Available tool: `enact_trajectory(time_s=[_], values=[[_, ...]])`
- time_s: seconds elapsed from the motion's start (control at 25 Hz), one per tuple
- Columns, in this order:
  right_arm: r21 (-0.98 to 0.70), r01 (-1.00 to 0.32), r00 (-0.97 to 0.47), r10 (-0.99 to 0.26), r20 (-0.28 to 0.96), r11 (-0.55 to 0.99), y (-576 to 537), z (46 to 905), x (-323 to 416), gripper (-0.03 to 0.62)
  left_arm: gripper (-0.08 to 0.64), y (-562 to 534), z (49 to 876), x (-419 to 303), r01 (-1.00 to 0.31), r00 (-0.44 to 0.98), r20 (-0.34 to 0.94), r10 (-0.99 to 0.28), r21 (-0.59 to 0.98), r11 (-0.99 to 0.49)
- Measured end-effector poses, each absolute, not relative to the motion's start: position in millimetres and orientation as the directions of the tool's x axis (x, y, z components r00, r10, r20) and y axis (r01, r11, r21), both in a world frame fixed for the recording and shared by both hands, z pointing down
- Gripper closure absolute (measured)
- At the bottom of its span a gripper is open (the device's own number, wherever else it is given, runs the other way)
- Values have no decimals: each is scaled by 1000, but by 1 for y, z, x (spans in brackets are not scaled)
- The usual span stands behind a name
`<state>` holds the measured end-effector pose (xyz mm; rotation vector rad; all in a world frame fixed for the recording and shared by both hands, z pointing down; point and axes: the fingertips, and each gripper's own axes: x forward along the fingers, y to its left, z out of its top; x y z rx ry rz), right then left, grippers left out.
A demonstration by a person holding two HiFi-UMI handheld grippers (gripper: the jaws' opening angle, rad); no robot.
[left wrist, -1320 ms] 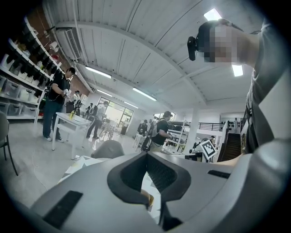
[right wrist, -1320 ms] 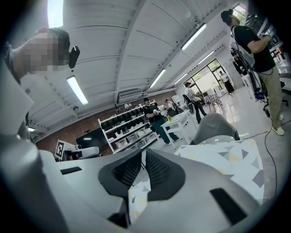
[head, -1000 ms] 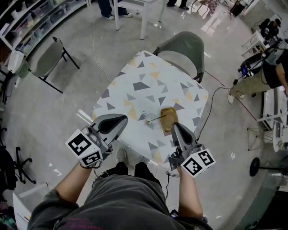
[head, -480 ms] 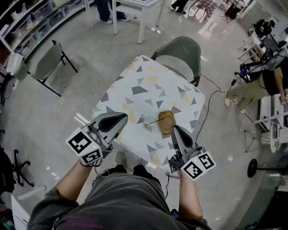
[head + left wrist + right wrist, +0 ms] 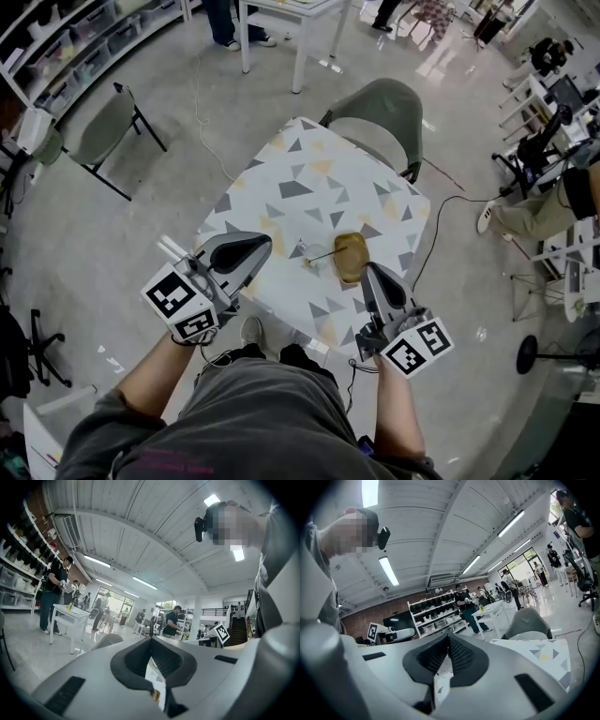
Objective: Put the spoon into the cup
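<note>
Square markers point(image 5: 173, 298) on left gripper point(image 5: 262, 244), right gripper point(image 5: 367, 270)

One spoon point(image 5: 323, 254), one cup point(image 5: 352, 255), two chairs point(image 5: 380, 101)

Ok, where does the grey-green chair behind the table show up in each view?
Head view: the chair is top centre, at the far edge of the triangle-patterned table.
Left gripper view: the chair is left of centre, just below mid-height, only its rounded back showing.
Right gripper view: the chair is right of centre, behind the tabletop.
Shared landmark: the table, with the chair always at its far side.
</note>
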<state>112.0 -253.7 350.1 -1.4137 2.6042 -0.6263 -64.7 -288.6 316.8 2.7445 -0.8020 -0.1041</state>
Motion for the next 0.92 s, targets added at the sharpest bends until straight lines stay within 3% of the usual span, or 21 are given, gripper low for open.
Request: enact_trajectory(time_s=[0.92], values=[[-405, -771, -578, -807, 121, 491, -258, 362, 109, 572, 545, -294, 322, -63, -524, 840, 24, -542, 291, -800]])
